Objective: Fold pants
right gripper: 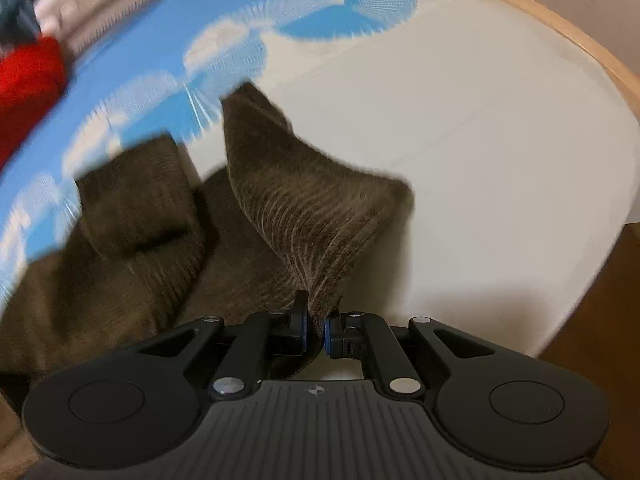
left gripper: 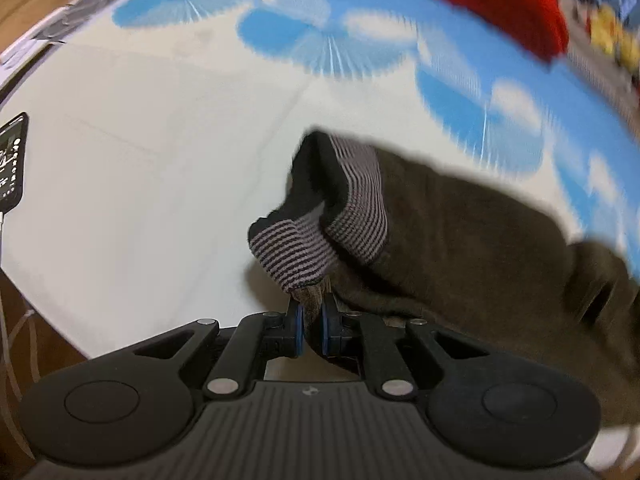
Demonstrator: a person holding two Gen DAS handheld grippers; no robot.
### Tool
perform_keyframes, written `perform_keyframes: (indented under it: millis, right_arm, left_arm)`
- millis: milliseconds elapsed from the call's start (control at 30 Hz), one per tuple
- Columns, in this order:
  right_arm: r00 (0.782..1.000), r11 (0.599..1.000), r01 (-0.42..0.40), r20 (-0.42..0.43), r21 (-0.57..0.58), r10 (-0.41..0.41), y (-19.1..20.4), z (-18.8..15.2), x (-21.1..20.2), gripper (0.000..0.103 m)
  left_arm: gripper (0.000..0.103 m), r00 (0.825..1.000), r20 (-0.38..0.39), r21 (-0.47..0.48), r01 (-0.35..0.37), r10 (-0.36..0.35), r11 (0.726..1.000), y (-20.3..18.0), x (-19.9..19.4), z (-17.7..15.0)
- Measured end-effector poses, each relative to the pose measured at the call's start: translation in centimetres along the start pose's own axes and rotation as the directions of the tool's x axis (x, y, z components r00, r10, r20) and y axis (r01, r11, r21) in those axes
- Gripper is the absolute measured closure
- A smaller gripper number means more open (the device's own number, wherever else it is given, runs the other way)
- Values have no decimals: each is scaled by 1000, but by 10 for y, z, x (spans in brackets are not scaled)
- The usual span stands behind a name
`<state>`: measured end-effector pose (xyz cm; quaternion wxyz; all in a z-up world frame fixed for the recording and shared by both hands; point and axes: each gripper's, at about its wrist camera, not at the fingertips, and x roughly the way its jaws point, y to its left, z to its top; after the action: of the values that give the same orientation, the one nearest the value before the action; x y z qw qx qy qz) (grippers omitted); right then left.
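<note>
On a tabletop (left gripper: 140,160) covered in white and a blue fan print, I hold the pants (left gripper: 460,232) up by two ends. My left hand-held gripper (left gripper: 311,326) is pinched on brown cloth just under the striped waistband (left gripper: 292,252), which flops open above the fingers. My right hand-held gripper (right gripper: 316,330) is pinched on a corner of the ribbed brown fabric, which rises from it in a peak; whether that corner is a leg hem I cannot tell. Between the two grips the pants (right gripper: 132,248) lie bunched and partly lifted, a leg section slumped on the cloth to my left. A red garment (left gripper: 492,4) sits at the far edge, a phone (left gripper: 14,160) off to the left. By my reading, folding is at an early stage: both ends are gripped, but no neat crease shows, and the bringing together, laying flat and smoothing are not yet done. Both views are motion-blurred.
</note>
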<state>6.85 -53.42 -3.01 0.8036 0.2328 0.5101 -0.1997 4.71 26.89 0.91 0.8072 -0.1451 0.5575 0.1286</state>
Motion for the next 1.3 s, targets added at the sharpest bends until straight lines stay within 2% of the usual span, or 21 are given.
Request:
perform_keyframes:
  millis: [67, 133, 200, 233, 300, 367, 467, 567, 667, 733, 767, 833, 900, 933, 1033, 1067, 1100, 1133, 1200, 1233, 1300]
  right_arm:
    - [997, 999, 30, -76, 15, -29, -5, 2, 10, 97]
    - [990, 999, 34, -141, 26, -30, -11, 5, 22, 96]
    - [987, 1000, 16, -160, 19, -13, -14, 7, 25, 88]
    - [989, 1000, 3, -151, 22, 0, -14, 12, 25, 83]
    - [995, 999, -6, -103, 37, 10, -21, 17, 24, 65]
    - [998, 997, -43, -36, 71, 46, -31, 26, 19, 53]
    - [996, 984, -88, 37, 155, 83, -47, 38, 18, 51]
    - [993, 962, -119, 44, 244, 112, -61, 47, 33, 49]
    - [993, 940, -114, 7, 321, 118, -64, 50, 55, 49]
    - [994, 927, -101, -9, 361, 112, -70, 50, 61, 60]
    - [994, 923, -99, -1, 371, 107, -72, 51, 62, 93]
    - [996, 921, -81, 53, 382, 65, -74, 53, 54, 92]
    - [987, 911, -33, 155, 411, -34, -80, 55, 28, 94]
    - [987, 907, -5, 149, 422, -64, -84, 53, 23, 94]
    - [990, 860, 129, -13, 494, -141, -102, 40, 40, 92]
    - [987, 832, 155, -48, 532, -154, -108, 36, 45, 87]
    - [982, 812, 179, -54, 555, -179, -111, 36, 45, 79]
    - [975, 807, 202, -39, 555, -217, -110, 38, 41, 76]
    - [937, 813, 266, 60, 518, -345, -96, 47, 23, 75]
    - [914, 824, 273, 134, 496, -383, -86, 52, 12, 75]
    - [901, 870, 210, 258, 446, -349, -66, 56, -3, 73]
  left_arm:
    - [93, 998, -64, 62, -14, 18, 998, -1, 11, -4]
    - [92, 995, -101, 83, -7, 15, 996, 1, 16, -8]
    - [88, 993, -116, 94, 17, -6, 995, 6, 16, -9]
    - [88, 993, -117, 94, 28, -17, 995, 7, 15, -10]
    - [84, 992, -113, 79, 56, -47, 995, 9, 13, -8]
    - [80, 993, -114, 75, 51, -42, 996, 8, 14, -9]
    - [79, 992, -119, 63, 42, -34, 997, 2, 16, -6]
    - [78, 990, -143, 56, 13, -5, 998, -4, 27, -4]
    - [70, 986, -166, 60, -4, 14, 998, -6, 35, -4]
    - [66, 985, -169, 66, -25, 35, 998, -7, 38, -4]
    - [65, 985, -164, 65, -37, 48, 997, -6, 38, -3]
    - [57, 985, -148, 59, -80, 88, 995, -3, 38, -2]
    - [50, 984, -118, 54, -126, 132, 991, 0, 35, 2]
    - [50, 984, -97, 49, -147, 151, 988, 1, 33, 5]
    - [50, 982, -52, 21, -179, 180, 984, 2, 28, 14]
    - [50, 984, -42, 3, -174, 174, 985, 1, 26, 16]
    - [51, 987, -27, -14, -159, 159, 987, -1, 23, 19]
    - [51, 988, -15, -20, -151, 151, 988, -2, 21, 21]
    - [51, 990, 6, -18, -139, 139, 990, -8, 19, 25]
    - [52, 991, 10, -23, -130, 130, 991, -9, 18, 26]
    - [52, 993, 24, -67, -114, 116, 991, -5, 14, 28]
